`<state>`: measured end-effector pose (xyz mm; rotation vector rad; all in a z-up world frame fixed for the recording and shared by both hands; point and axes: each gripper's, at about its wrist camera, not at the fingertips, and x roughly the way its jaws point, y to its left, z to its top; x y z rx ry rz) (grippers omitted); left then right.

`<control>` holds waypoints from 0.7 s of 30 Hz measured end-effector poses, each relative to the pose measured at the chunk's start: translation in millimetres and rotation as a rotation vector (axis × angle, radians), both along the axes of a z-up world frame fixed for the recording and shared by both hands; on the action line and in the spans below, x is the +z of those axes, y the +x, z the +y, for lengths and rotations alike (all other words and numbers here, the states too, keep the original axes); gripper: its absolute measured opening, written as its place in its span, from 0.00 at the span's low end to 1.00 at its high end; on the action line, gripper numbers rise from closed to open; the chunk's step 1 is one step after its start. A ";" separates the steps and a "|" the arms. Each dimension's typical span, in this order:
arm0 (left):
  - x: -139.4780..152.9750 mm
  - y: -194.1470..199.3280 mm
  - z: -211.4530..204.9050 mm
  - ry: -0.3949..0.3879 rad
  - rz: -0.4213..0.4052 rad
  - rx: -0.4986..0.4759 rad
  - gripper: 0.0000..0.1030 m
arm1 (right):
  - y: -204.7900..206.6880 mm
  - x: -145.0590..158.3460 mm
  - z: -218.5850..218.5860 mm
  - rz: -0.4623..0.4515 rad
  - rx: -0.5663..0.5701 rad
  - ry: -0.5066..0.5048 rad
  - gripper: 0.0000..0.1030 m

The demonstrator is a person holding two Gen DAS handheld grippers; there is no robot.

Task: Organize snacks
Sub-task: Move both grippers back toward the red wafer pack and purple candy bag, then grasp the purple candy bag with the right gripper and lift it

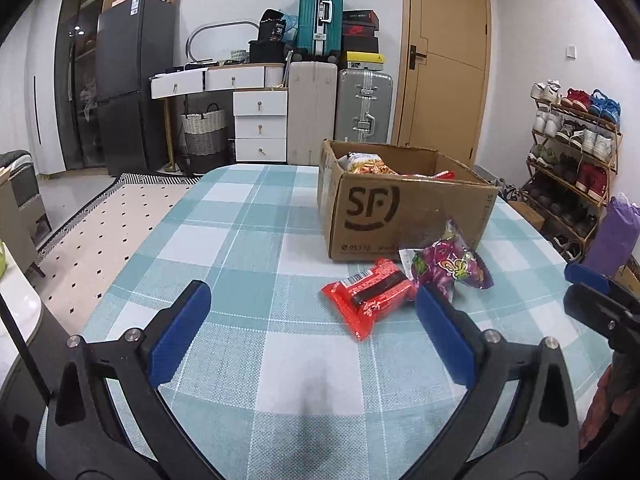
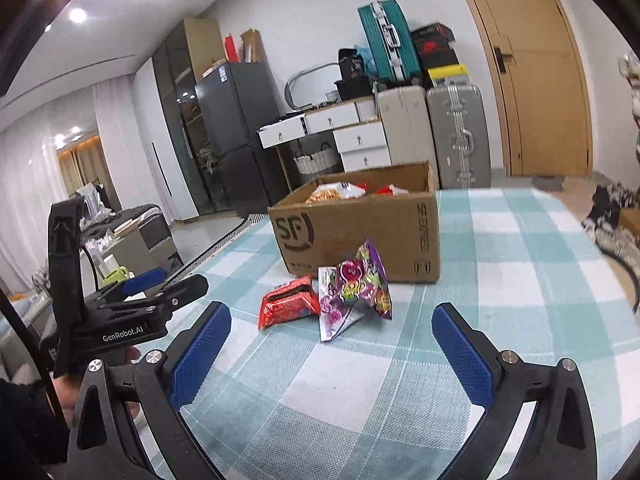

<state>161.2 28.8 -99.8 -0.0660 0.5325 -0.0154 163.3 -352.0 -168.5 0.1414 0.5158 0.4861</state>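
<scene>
Two snack packets [image 2: 328,300] beyond both grippers' wide, empty jaws, near box [image 2: 360,232].

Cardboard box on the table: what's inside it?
The cardboard box is open-topped. Over its rim show the tops of snack packets, yellowish, white and red. Its walls hide everything lower, so their number cannot be told.

tablecloth [image 1: 248,216] teal-white plaid | packet [image 1: 370,296] red | bag [image 1: 452,266] purple
</scene>
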 end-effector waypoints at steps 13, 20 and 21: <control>-12.9 13.8 0.7 -0.028 0.042 -0.015 0.99 | 19.6 -19.9 1.4 0.086 -0.009 -0.024 0.99; -14.2 13.8 8.6 -0.064 0.051 0.006 0.99 | 64.6 -27.7 7.1 0.169 -0.013 -0.041 0.99; -14.4 14.0 7.9 -0.060 0.046 0.007 0.99 | 71.3 -28.9 8.9 0.181 -0.006 -0.041 0.99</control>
